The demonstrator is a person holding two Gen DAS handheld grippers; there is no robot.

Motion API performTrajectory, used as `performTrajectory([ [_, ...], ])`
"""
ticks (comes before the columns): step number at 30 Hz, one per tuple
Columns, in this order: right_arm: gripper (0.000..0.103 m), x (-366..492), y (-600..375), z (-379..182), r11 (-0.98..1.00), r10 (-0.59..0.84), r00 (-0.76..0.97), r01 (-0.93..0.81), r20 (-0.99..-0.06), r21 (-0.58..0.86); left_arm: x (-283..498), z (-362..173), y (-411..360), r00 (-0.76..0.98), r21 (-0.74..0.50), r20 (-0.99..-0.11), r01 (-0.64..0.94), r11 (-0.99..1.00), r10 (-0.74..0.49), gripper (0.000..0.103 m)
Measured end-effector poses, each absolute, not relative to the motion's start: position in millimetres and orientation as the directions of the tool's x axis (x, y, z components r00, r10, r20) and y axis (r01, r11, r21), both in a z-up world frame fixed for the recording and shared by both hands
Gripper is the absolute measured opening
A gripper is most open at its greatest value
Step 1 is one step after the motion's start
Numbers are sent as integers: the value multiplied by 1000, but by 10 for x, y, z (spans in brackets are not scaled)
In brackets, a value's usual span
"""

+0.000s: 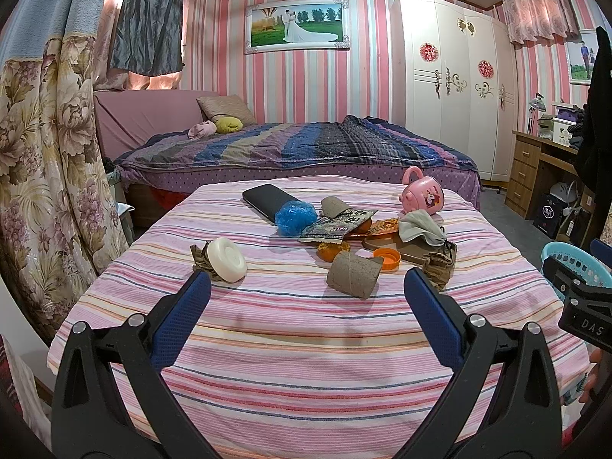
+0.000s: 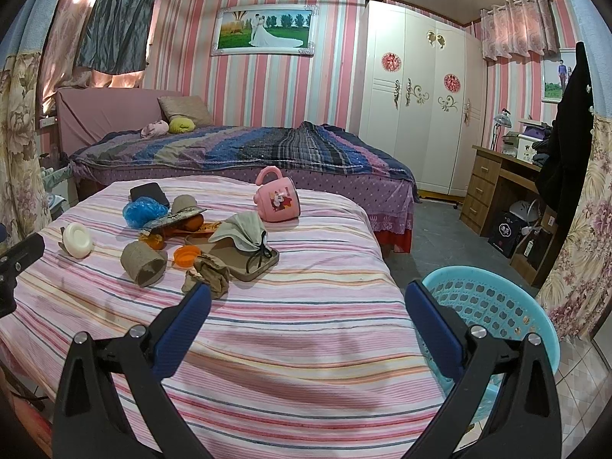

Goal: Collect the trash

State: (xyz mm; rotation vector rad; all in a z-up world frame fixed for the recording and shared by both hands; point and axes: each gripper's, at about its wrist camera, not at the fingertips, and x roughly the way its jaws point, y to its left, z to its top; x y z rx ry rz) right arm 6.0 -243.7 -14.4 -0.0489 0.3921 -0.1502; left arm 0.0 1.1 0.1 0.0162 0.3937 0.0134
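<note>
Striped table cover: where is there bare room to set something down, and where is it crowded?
The near stretch of the striped cover, between both open grippers and the cardboard roll, is bare. So is the right side beside the blue basket. It is crowded mid-table, from the white lid across to the pink mug.

A home bedroom: made bed [image 1: 298,145], white wardrobe [image 1: 451,76], pink striped wallpaper [image 1: 306,88].

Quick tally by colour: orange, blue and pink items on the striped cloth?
Orange: 2, orange cap, orange fruit
Blue: 1, blue crumpled bag
Pink: 1, pink mug
Total: 4
</note>
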Motion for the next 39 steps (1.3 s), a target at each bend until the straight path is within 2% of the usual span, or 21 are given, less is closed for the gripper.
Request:
performTrajectory([
  [39, 99, 113, -2526, -111, 986, -164, 910, 157, -381, -49, 139, 32, 168, 901, 8, -433, -15, 1000, 17, 98],
])
